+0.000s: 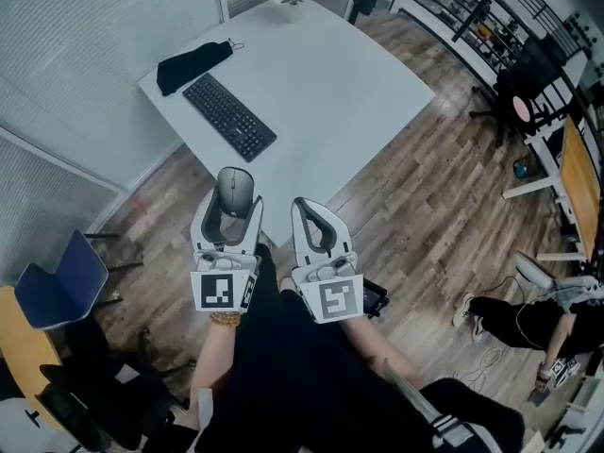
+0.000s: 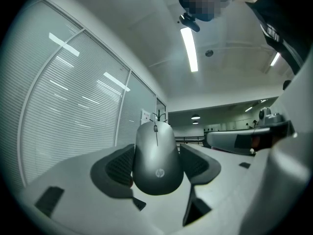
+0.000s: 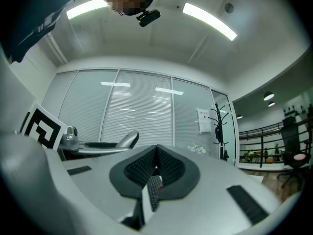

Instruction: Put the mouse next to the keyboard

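left gripper point(image 1: 236, 198), right gripper point(image 1: 302, 206): pale grey shells, dark ribbed pads point(image 2: 120, 166), each carrying a white cube point(image 1: 224, 291) with black square markers. black clothing point(image 1: 283, 376); beaded bracelet point(image 1: 225, 319); white-striped sleeve point(image 1: 453, 429).

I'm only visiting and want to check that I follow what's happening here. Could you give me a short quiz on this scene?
1. True or false: the left gripper has the mouse between its jaws.
2. Multiple choice: what lies beside the keyboard on the white table? A) a black pouch B) a red cup C) a laptop
3. Fill in: the jaws of the right gripper are ____, with nothing between them.

Key: 1 true; 2 A; 3 shut.
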`<action>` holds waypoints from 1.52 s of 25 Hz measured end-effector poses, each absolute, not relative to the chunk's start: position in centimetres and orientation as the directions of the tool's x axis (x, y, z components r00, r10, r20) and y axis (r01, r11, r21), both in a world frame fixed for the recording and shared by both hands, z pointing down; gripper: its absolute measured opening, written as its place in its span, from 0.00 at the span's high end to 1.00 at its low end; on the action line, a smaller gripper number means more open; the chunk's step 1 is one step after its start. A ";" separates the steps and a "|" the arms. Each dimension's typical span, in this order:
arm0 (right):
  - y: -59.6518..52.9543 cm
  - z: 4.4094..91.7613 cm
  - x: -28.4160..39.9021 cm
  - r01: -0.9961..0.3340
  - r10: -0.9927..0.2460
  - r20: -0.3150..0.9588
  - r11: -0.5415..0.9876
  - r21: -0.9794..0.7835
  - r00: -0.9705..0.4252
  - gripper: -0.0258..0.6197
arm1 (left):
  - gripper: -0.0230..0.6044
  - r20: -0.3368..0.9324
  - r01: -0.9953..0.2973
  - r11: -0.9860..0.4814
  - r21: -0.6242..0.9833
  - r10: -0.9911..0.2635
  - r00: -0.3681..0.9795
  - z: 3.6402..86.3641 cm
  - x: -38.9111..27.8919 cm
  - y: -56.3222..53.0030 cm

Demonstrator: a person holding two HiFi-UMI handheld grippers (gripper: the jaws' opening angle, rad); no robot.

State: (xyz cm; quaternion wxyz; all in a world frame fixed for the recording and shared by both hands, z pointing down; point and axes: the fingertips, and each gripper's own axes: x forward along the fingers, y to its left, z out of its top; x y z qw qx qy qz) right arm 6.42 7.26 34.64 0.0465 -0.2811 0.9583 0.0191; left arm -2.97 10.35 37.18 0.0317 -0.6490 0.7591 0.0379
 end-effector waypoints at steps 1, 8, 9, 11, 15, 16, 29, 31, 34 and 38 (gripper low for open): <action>6.8 34.8 6.1 -0.545 -0.542 -0.099 0.838 0.013 -0.835 0.96 | 0.49 -0.093 -0.988 0.153 0.020 -0.984 -0.154 37.5 -3.4 9.9; 2.7 34.6 4.8 -0.593 -0.589 -0.084 0.805 0.028 -0.804 0.96 | 0.49 -0.071 -0.993 0.109 0.036 -0.991 -0.111 38.5 -5.3 6.1; 2.2 34.7 4.4 -0.600 -0.596 -0.087 0.800 0.032 -0.799 0.96 | 0.49 -0.066 -0.994 0.104 0.037 -0.992 -0.106 38.7 -5.6 5.6; 1.3 34.7 3.6 -0.607 -0.603 -0.090 0.794 0.033 -0.793 0.96 | 0.49 -0.059 -0.995 0.094 0.041 -0.994 -0.096 39.1 -6.4 4.8; -0.4 34.7 1.7 -0.616 -0.611 -0.088 0.786 0.044 -0.786 0.96 | 0.49 -0.057 -0.997 0.062 0.048 -0.996 -0.065 39.4 -7.7 2.6; -0.9 34.7 1.2 -0.619 -0.614 -0.089 0.784 0.047 -0.784 0.96 | 0.49 -0.055 -0.997 0.056 0.051 -0.997 -0.059 39.5 -8.2 2.1; -6.4 34.7 -3.8 -0.675 -0.673 -0.059 0.730 0.109 -0.737 0.96 | 0.49 -0.061 -0.991 -0.045 0.122 -0.997 0.038 41.3 -12.2 -4.5; -6.9 35.0 -3.9 -0.694 -0.694 -0.052 0.710 0.114 -0.718 0.96 | 0.49 -0.066 -0.990 -0.066 0.124 -0.996 0.058 41.5 -12.5 -5.1; -7.7 35.7 -4.1 -0.720 -0.720 -0.051 0.684 0.116 -0.692 0.96 | 0.49 -0.065 -0.988 -0.095 0.120 -0.994 0.087 42.2 -12.9 -6.2; -8.6 35.9 -4.5 -0.734 -0.734 -0.054 0.670 0.107 -0.677 0.96 | 0.49 -0.043 -0.985 -0.120 0.121 -0.992 0.115 43.1 -13.0 -7.5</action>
